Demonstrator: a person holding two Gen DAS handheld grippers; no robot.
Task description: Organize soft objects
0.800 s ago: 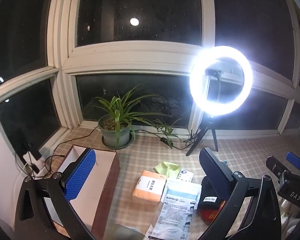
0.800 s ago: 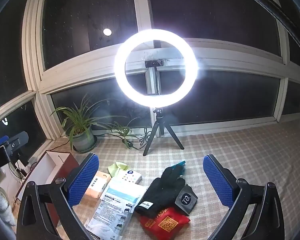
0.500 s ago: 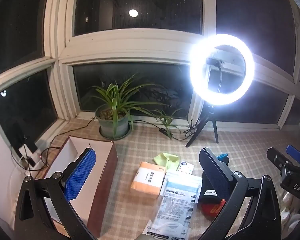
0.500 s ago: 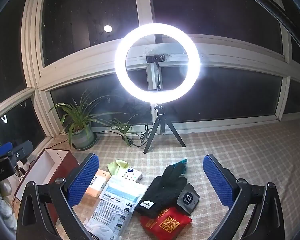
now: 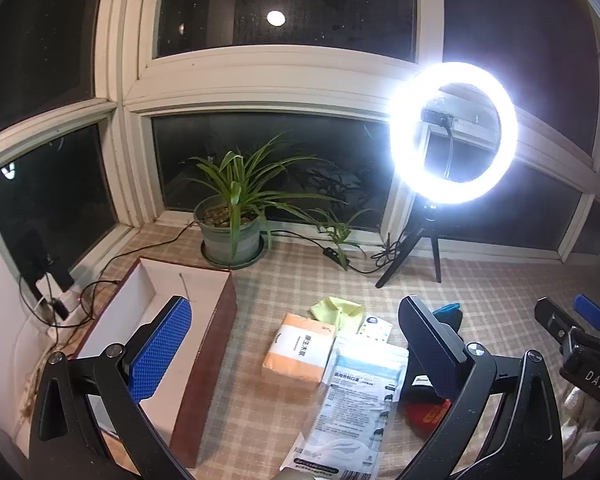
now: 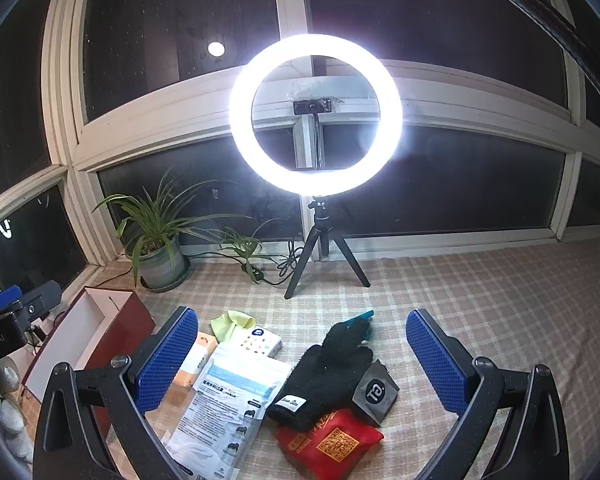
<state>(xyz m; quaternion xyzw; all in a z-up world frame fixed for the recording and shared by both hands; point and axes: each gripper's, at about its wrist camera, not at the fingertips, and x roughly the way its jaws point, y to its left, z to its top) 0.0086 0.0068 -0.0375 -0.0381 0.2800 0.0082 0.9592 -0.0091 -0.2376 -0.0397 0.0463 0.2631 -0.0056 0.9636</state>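
Observation:
Soft items lie together on the checked cloth: an orange tissue pack (image 5: 300, 348) (image 6: 198, 354), a white-and-blue mask bag (image 5: 356, 400) (image 6: 228, 404), a yellow-green cloth (image 5: 336, 308) (image 6: 232, 322), a small white wipes pack (image 6: 258, 342), a black glove (image 6: 328, 368), a red pouch (image 6: 332, 444) and a grey sachet (image 6: 376, 392). An open brown box (image 5: 208, 360) (image 6: 128, 332) with a white inside stands to their left. My left gripper (image 5: 294, 304) hangs open above the tissue pack and holds nothing. My right gripper (image 6: 302, 316) is open above the glove, also holding nothing.
A lit ring light on a black tripod (image 5: 452, 132) (image 6: 314, 114) stands behind the items. A potted plant (image 5: 230, 236) (image 6: 156, 260) sits by the window at the back left, with cables running along the sill. A power strip (image 5: 56, 304) lies left of the box.
The scene sits slightly higher in both views, so both grippers have shifted a little. Both stay wide open. Nothing on the cloth has moved.

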